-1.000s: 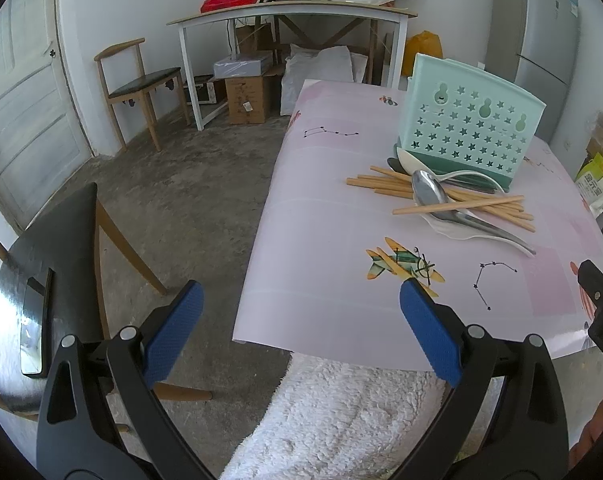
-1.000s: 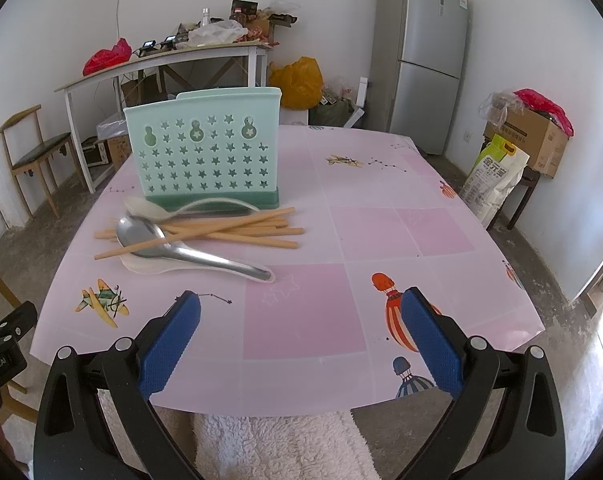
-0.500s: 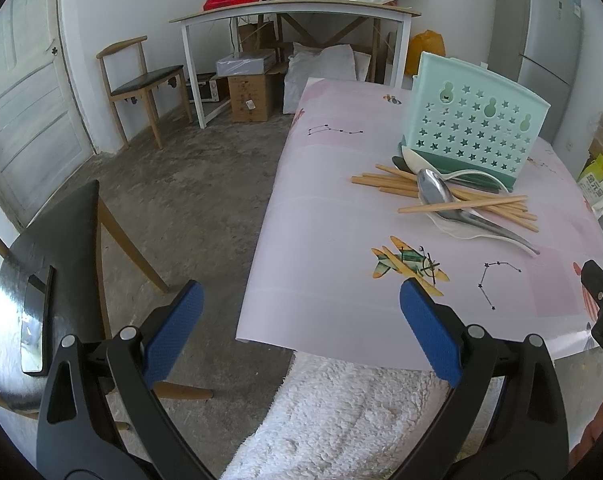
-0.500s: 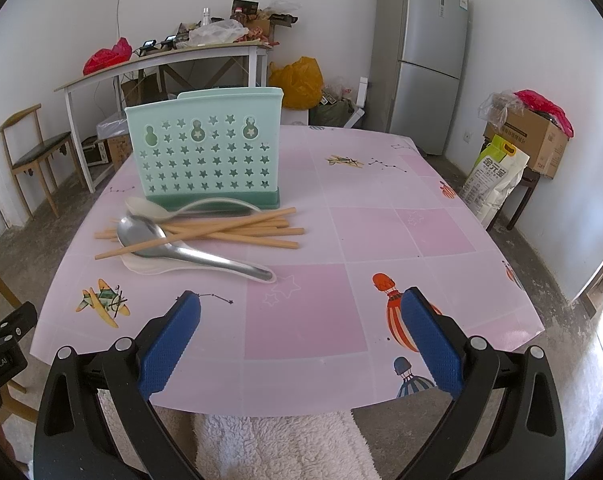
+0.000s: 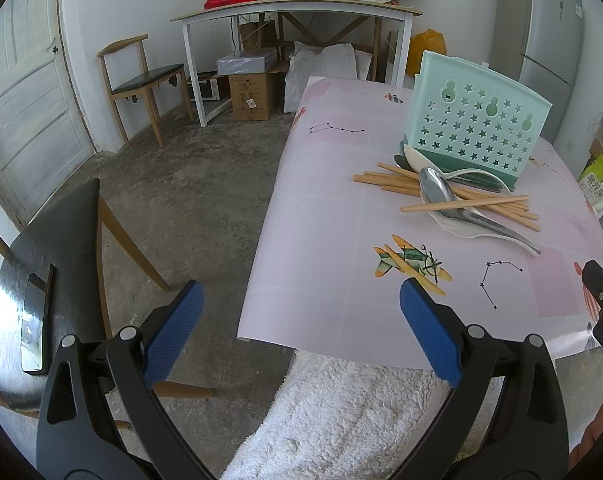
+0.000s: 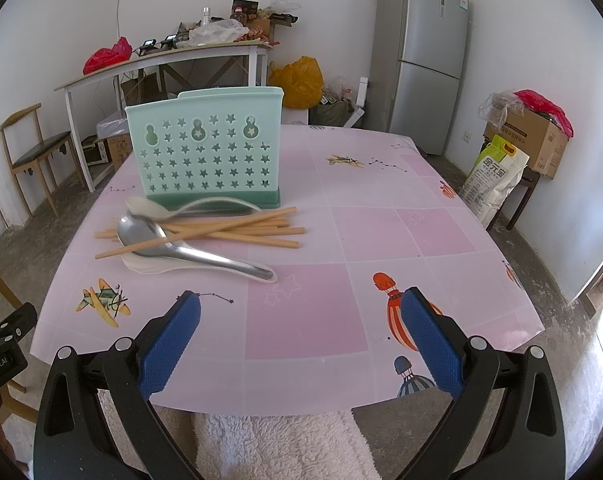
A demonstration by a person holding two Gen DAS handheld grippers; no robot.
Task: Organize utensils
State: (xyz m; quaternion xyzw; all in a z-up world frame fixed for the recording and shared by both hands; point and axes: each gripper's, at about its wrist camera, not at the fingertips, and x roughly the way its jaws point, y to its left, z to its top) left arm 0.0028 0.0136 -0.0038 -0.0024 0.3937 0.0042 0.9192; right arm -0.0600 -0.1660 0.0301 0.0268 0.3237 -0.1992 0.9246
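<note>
Right gripper: blue pads spread wide, nothing held between them. It is held low over the near edge of the table, well short of the utensils. Left gripper: fingers likewise spread wide and empty, held off the table's near left corner, partly over the floor.

Task progress, judged from the layout: nothing has yet been sorted. All utensils visible lie in one loose pile on the tablecloth, just in front of the mint-green holder. The holder stands upright, perforated face toward the grippers; whether anything is inside cannot be told from either view. All picking and placing appears to remain.

Pile contents, near to far:
- metal spoon, bowl to the left, handle running right and toward the near edge; long axis slightly diagonal. It rests on a white spoon of similar heading.
- chopsticks, several, long axes roughly left to right across the table, parallel to the holder's face. One stick is crossed over the metal spoon's bowl, its left end nearer.
- another white spoon touching the holder's base, bowl to the left.
</note>
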